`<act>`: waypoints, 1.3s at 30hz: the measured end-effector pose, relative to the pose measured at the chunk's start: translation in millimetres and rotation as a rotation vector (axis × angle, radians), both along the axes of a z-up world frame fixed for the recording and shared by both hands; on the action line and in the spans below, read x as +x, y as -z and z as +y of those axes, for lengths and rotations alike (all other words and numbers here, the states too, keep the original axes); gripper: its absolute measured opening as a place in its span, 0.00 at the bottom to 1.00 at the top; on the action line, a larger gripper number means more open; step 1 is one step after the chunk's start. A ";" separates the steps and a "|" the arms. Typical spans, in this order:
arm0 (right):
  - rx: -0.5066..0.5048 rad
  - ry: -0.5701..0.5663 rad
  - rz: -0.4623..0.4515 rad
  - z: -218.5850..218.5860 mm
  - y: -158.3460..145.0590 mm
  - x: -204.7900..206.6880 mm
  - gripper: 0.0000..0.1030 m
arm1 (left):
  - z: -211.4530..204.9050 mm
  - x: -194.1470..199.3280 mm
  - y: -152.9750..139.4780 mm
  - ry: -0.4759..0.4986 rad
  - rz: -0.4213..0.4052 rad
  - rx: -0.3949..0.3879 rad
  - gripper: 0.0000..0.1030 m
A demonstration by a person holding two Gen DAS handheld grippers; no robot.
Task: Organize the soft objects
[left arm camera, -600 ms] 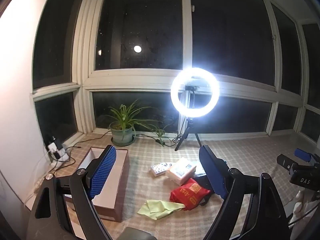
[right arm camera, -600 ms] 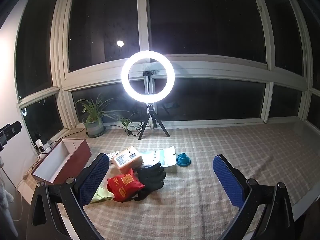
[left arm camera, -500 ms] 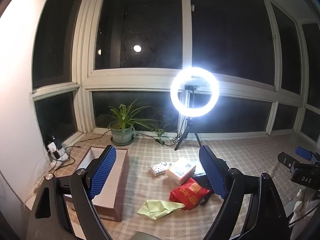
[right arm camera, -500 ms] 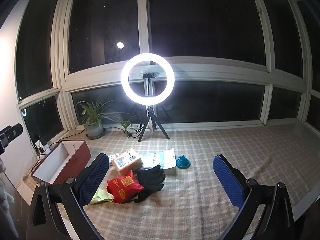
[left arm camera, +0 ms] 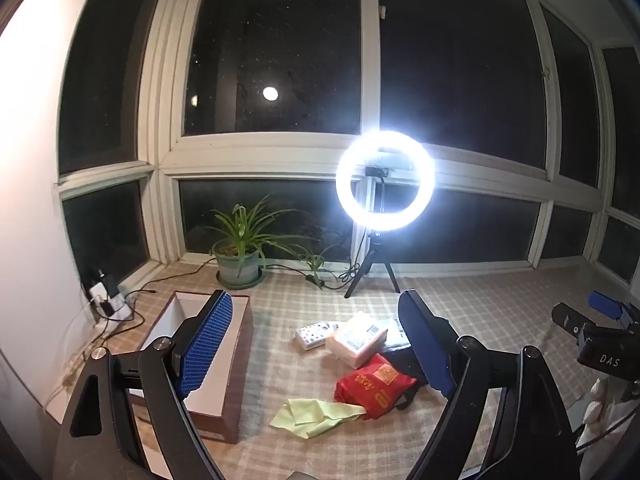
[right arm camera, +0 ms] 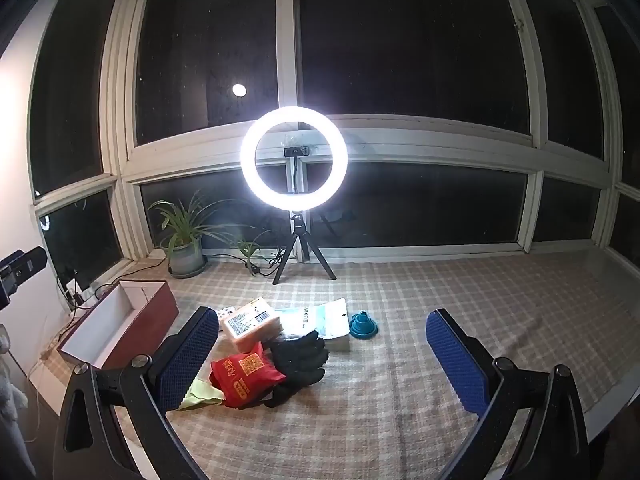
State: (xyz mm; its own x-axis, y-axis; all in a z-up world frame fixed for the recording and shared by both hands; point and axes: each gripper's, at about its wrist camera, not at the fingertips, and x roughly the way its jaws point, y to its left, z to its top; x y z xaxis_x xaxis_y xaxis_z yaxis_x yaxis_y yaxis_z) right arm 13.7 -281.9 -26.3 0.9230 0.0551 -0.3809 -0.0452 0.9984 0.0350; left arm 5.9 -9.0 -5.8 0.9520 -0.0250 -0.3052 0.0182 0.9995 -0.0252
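A pile lies on the checked cloth: a red pouch (left arm camera: 372, 386) (right arm camera: 245, 374), a yellow-green cloth (left arm camera: 314, 416) (right arm camera: 200, 395), black gloves (right arm camera: 302, 356), an orange tissue pack (left arm camera: 356, 338) (right arm camera: 250, 322) and a white packet (right arm camera: 324, 318). An open brown box (left arm camera: 224, 364) (right arm camera: 120, 326) with a white inside stands left of the pile. My left gripper (left arm camera: 316, 344) is open and empty, held above the box and pile. My right gripper (right arm camera: 322, 356) is open and empty, above and in front of the pile.
A lit ring light on a tripod (left arm camera: 384, 180) (right arm camera: 294, 158) stands at the window. A potted plant (left arm camera: 238, 256) (right arm camera: 184, 246), cables and a power strip (left arm camera: 106, 300) sit at the back left. A small teal funnel (right arm camera: 362, 324) and a card pack (left arm camera: 314, 334) lie by the pile.
Both views have shifted very slightly; the objects have not moved and both grippers stay open.
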 end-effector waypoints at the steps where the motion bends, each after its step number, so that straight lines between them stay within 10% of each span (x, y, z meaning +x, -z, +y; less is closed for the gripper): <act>1: 0.002 -0.001 0.001 -0.6 -0.1 1.0 1.00 | 5.9 -3.7 -0.6 -0.015 -0.002 -0.018 0.83; 39: -0.012 -0.011 0.018 10.0 7.0 11.5 1.00 | 6.9 7.4 6.5 -0.023 0.022 -0.025 0.83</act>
